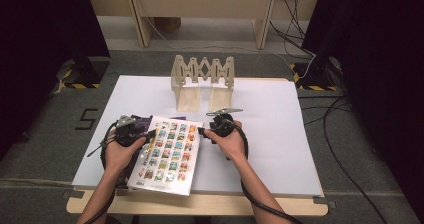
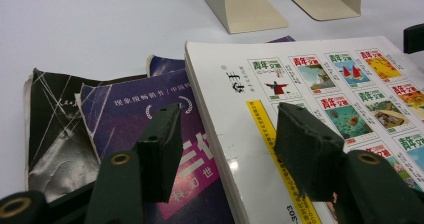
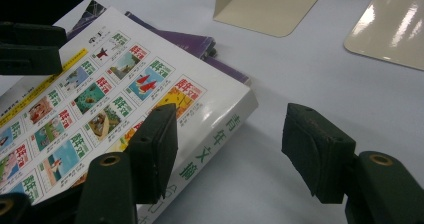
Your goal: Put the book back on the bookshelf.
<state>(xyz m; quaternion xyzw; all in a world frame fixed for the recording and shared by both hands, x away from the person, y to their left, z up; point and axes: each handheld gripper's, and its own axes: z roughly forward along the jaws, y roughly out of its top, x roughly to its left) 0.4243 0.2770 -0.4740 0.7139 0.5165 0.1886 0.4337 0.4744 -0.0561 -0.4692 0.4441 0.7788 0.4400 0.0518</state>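
Grey carpet runs under a wooden table [image 1: 200, 204] topped by a big white sheet [image 1: 280, 134], with dark curtains on both sides, cables trailing over the floor at the right and a pale wooden frame at the back. At the far edge of the sheet stands an expanding wooden book rack [image 1: 202, 76] with flat dividers, empty and facing the person, most likely where the books are headed. Nearer, at the left, lies a small stack: a white book with a grid of colourful little covers [image 1: 169, 154] on top, askew over a purple book [image 2: 150, 129] and a black one [image 2: 55, 134] that peek out beneath its left side. Both hands flank that top book. The left gripper [image 2: 225, 149] hovers with jaws wide apart straddling the white book's left edge, nothing pinched, one jaw above the purple cover. The right gripper [image 3: 230, 154], jaws likewise spread and empty, sits at the spine corner, one jaw over the cover and one off on the sheet. That looks like lining up for a two-sided lift off the pile.
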